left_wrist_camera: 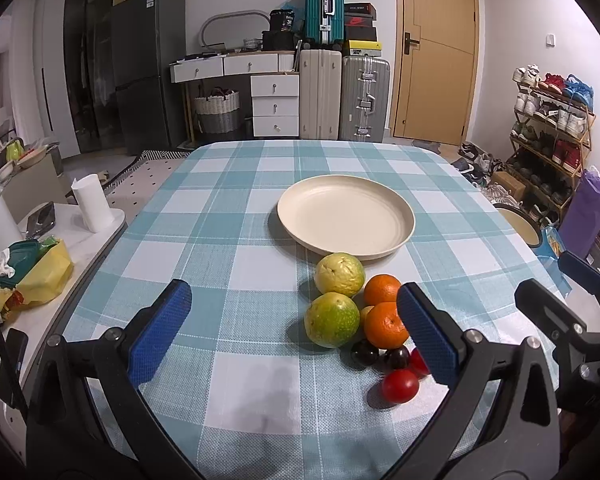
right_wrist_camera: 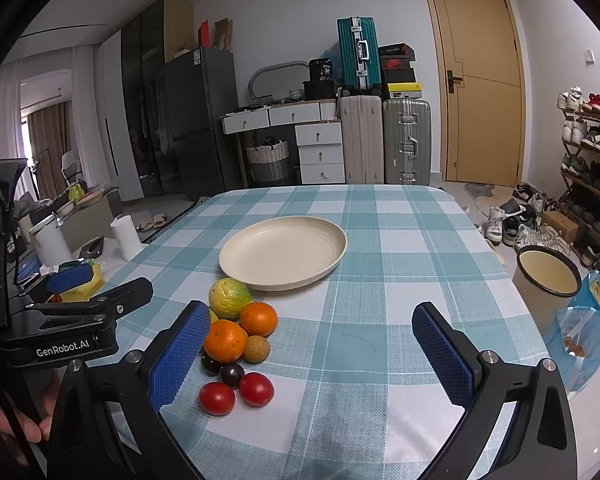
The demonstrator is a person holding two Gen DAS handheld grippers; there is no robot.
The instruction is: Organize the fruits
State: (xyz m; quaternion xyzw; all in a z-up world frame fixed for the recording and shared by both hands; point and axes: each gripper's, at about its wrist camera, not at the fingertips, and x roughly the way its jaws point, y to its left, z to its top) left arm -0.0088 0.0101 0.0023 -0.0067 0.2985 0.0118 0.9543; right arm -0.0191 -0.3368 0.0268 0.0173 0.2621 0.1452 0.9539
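Fruits (right_wrist_camera: 236,336) sit heaped just short of an empty plate (right_wrist_camera: 283,253) at mid-tabletop, none yet moved. Both the left gripper (left_wrist_camera: 296,332) and the right gripper (right_wrist_camera: 312,354) hover wide open, holding nothing. Round pieces touch; lifting one may well send tomatoes (right_wrist_camera: 236,394) rolling toward the near edge. A checked cloth (right_wrist_camera: 400,280) covers the table; suitcases (right_wrist_camera: 384,140), door (right_wrist_camera: 480,88) and shoe rack (right_wrist_camera: 592,152) stand behind.

"GenRobot.AI" in white letters on the black plastic body of the left gripper (right_wrist_camera: 66,280), seen from the right wrist. "36" on a black tub (right_wrist_camera: 322,69) atop the white desk. Shoebox labels too blurred.
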